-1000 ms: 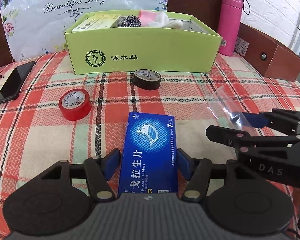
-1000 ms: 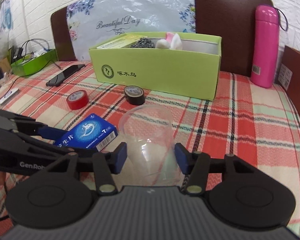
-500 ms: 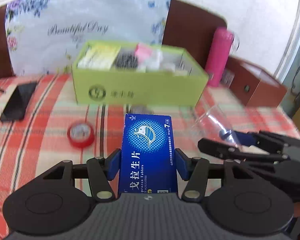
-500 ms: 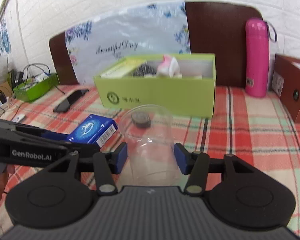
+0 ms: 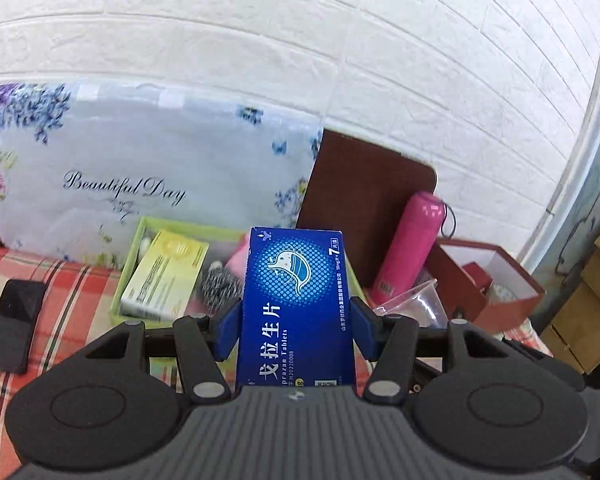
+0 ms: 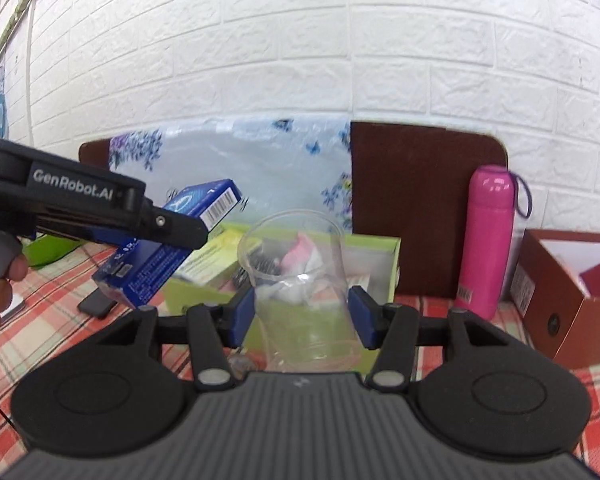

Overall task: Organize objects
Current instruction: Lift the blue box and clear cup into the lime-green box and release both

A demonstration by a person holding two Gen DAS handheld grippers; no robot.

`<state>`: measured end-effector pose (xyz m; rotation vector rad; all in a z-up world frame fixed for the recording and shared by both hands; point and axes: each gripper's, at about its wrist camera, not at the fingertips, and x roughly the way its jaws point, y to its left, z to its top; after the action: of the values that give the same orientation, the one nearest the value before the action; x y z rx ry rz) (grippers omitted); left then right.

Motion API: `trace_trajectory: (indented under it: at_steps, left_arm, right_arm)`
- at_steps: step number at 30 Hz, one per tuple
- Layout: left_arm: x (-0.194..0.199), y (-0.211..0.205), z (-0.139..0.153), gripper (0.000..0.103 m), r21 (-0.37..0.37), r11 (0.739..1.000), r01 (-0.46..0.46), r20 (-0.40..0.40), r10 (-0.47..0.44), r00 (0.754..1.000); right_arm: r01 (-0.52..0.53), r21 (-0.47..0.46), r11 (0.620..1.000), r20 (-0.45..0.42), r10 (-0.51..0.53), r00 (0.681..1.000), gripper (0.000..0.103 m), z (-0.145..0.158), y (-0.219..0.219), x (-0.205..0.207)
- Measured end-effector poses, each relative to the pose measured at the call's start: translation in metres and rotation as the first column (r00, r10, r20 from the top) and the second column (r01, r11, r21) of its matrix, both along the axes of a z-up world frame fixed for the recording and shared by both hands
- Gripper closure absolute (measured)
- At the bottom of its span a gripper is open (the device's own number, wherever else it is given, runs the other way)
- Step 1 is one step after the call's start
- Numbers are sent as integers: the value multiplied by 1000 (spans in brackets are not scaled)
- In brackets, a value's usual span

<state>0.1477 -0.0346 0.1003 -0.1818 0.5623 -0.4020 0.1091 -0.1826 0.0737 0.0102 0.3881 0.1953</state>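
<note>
Blue tablet box: flat carton with a white jellyfish-like emblem and white print, held lengthwise off the bed, its far end raised before the green box. Clear plastic cup: transparent, lying with its mouth toward the green box, also held off the bed. Green box: open-topped, resting on the checked bedspread, containing a yellow carton, a dark scouring ball and pink-and-white items.
</note>
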Motion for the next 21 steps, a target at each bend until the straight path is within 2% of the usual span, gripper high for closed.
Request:
trace_trajectory:
  at_steps: [5, 10, 16, 21]
  left_arm:
    - [33, -11, 9, 44, -10, 1000, -3, -1, 3, 1000]
    - [69, -19, 5, 44, -22, 1000, -7, -27, 6, 1000]
    - [112, -28, -12, 44, -6, 1000, -8, -63, 8, 998]
    - [146, -27, -39, 44, -4, 1000, -31, -124, 31, 992]
  right_arm:
    - [46, -25, 999, 16, -46, 999, 52, 5, -11, 31]
    - [77, -47, 996, 0, -77, 997, 52, -4, -18, 69]
    - [94, -117, 989, -21, -97, 995, 52, -26, -5, 114]
    - [75, -168, 983, -44, -83, 996, 52, -50, 5, 145]
